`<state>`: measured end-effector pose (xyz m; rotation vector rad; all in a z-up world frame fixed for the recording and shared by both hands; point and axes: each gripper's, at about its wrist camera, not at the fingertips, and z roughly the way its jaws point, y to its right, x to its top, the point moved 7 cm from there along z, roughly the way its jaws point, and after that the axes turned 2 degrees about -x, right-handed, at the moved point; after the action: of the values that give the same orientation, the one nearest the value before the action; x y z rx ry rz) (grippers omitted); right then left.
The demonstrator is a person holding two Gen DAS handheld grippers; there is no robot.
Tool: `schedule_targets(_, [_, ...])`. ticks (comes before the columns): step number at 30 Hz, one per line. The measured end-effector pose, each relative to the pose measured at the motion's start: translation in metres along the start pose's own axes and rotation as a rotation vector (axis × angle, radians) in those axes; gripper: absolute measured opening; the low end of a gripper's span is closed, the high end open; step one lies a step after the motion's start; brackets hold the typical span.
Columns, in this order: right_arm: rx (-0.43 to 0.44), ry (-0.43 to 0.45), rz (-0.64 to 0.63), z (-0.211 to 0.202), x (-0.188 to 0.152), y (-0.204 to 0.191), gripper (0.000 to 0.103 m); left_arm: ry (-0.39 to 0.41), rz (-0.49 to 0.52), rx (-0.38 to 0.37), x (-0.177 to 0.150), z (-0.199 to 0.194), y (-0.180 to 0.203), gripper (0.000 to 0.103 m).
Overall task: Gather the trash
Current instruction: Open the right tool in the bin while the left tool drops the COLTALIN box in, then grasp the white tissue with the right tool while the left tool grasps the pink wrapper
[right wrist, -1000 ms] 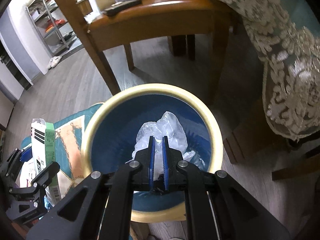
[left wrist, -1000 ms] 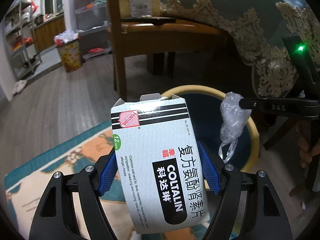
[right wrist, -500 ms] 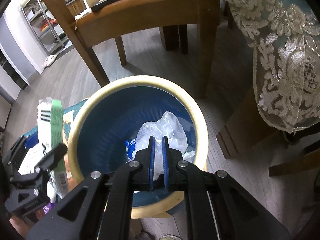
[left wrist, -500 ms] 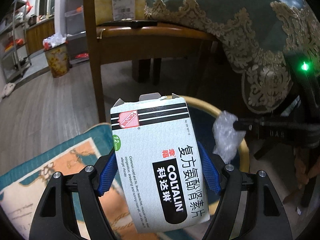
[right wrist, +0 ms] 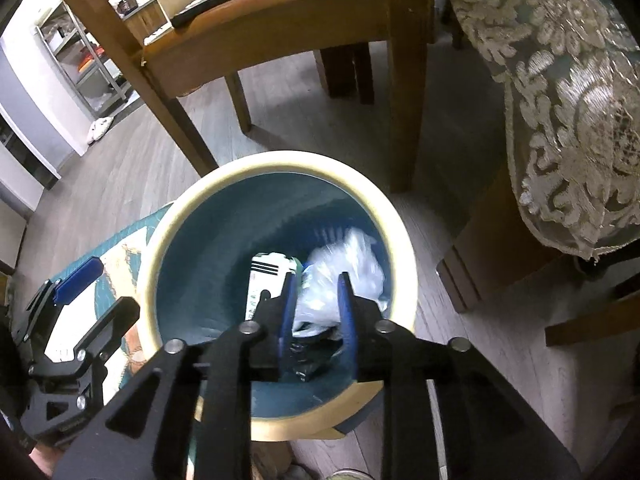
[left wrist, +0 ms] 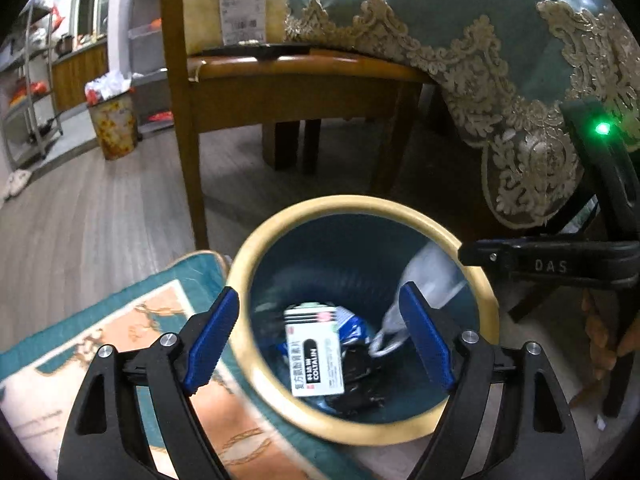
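- The box (left wrist: 316,354) down in the bin (left wrist: 256,248) reads "COLTALIN" in white on a black band, with Chinese characters alongside it. There are black stripes and a red logo at its top end, but the smaller print is too tiny to make out.
- The right gripper (right wrist: 316,304) shows up side-on in the left view with "DAS" stamped on its arm and a green light glowing on its body.
- There's a printed receipt (left wrist: 242,0) on the chair (left wrist: 280,76), with barcode-ish lines, not readable.
- The left gripper (left wrist: 320,332) has its jaws spread wide and opening further, with nothing between them. The blue pads (left wrist: 212,340) hang over the near rim of the bin, and the box lies loose at the bottom, seen through the gap.
- The right gripper's jaws are only narrowly apart and opening. The plastic bag (right wrist: 344,272) shows in the gap between them, blurred. It looks free of the pads, inside the bin against the far-right wall, just beside the box.
- Other stuff in the bin: something blue and white and some dark crumpled bits under the box.
- The bin sits on the wood floor, its left edge over the rug (left wrist: 120,344), in front of the chair and near a lace-edged tablecloth (left wrist: 520,120).
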<state>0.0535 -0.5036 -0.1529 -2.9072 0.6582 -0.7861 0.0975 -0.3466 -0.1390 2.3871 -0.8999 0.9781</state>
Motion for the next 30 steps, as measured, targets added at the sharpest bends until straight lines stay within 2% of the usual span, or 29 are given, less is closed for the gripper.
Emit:
schedule_targets(4, [-0.001,0.018,-0.009,-0.003,0.004,-0.008,0.043,0.009,-0.003,0.022,0.0,-0.017,-0.012,0.083])
schedule_targets(6, [-0.004,0.027,-0.012,-0.005,0.006,-0.013,0.044,0.014,-0.005,0.035,0.0,-0.028,-0.019,0.083])
schedule_targets(8, [-0.003,0.03,-0.009,-0.006,0.007,-0.018,0.052,0.017,-0.005,0.05,-0.001,-0.037,-0.026,0.083])
schedule_targets(12, [0.002,0.042,-0.018,-0.01,0.012,-0.038,0.057,0.026,-0.005,0.084,-0.005,-0.062,-0.042,0.082])
schedule_targets(16, [0.021,0.063,-0.027,-0.017,0.015,-0.066,0.087,0.03,-0.005,0.129,-0.011,-0.086,-0.061,0.084])
schedule_targets(19, [0.057,0.094,-0.037,-0.023,0.021,-0.093,0.097,0.031,-0.021,0.182,-0.018,-0.106,-0.082,0.09])
schedule_targets(30, [0.137,0.095,-0.175,-0.021,0.007,-0.198,0.097,0.035,-0.083,0.32,-0.053,-0.186,-0.159,0.091])
